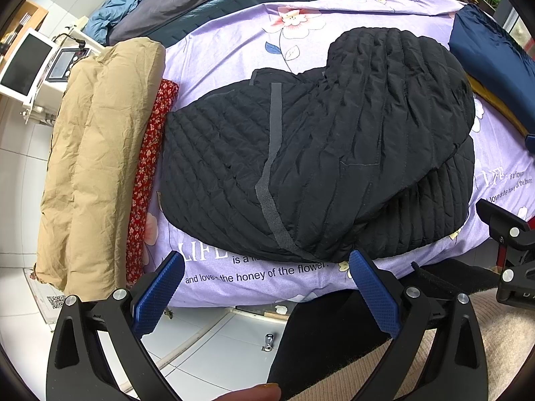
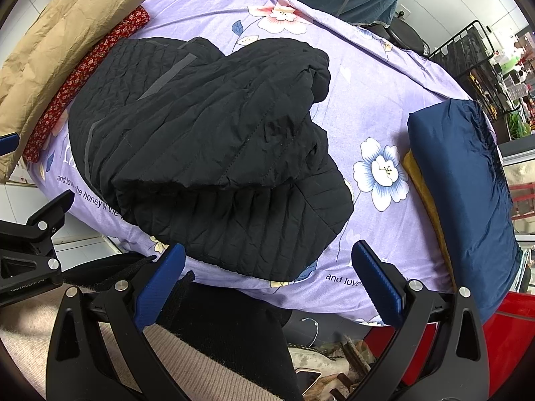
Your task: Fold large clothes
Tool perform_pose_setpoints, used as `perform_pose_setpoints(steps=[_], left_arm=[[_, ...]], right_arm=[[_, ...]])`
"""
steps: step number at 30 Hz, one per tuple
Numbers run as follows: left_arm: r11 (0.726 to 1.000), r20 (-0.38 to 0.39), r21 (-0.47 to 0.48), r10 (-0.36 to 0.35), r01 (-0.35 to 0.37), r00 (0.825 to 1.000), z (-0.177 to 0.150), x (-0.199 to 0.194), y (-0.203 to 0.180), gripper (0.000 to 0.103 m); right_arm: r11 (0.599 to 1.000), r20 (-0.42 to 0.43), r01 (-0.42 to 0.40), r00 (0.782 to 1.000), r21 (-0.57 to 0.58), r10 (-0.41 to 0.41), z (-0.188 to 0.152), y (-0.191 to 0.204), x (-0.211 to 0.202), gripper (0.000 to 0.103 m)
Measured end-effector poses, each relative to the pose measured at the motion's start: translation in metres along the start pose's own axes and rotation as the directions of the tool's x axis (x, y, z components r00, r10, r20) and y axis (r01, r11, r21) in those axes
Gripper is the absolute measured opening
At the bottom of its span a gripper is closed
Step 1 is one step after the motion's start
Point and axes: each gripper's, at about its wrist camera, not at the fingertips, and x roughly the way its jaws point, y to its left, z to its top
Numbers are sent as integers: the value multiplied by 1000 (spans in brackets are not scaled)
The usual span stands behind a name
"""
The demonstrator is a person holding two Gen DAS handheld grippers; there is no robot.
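1. Because the black quilted jacket [image 1: 317, 153] lies doubled over itself in the middle of the purple flowered sheet [image 1: 234, 30], with its upper layer stopping short of the lower hem nearest the claws, it looks to me like a fold partly made and waiting for another pass.
2. Ahead of the left claw [image 1: 267, 264] and off to its left, a folded tan coat [image 1: 97, 153] and a red floral cloth [image 1: 147, 173] lie side by side along the sheet's edge; I take them for finished pieces set aside so the middle is free for work.
3. Ahead of the right claw [image 2: 269, 255] and off to its right, a folded navy garment [image 2: 464, 197] rests on something yellow [image 2: 424, 187], likewise parked at the margin.
4. The left claw hangs just short of the jacket's near hem, its blue pads [image 1: 374, 294] spread wide and gripping nothing; a grey strip on the jacket runs away from it.
5. The right claw is held level at the surface's near edge, fingers spread wide too, empty, with the jacket's lower corner just beyond its left fingertip.
6. Both point forward over the near edge, side by side, the person's dark-clothed legs below them.
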Motion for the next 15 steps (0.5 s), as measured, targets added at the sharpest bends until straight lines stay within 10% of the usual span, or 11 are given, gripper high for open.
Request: perform_pose_setpoints(steps=[15], left_arm=[[1000,-4,0,0,0,1000,0,1,0,97]], right_arm=[[1000,-2,-3,1000,2,3,0,-1,0,98]])
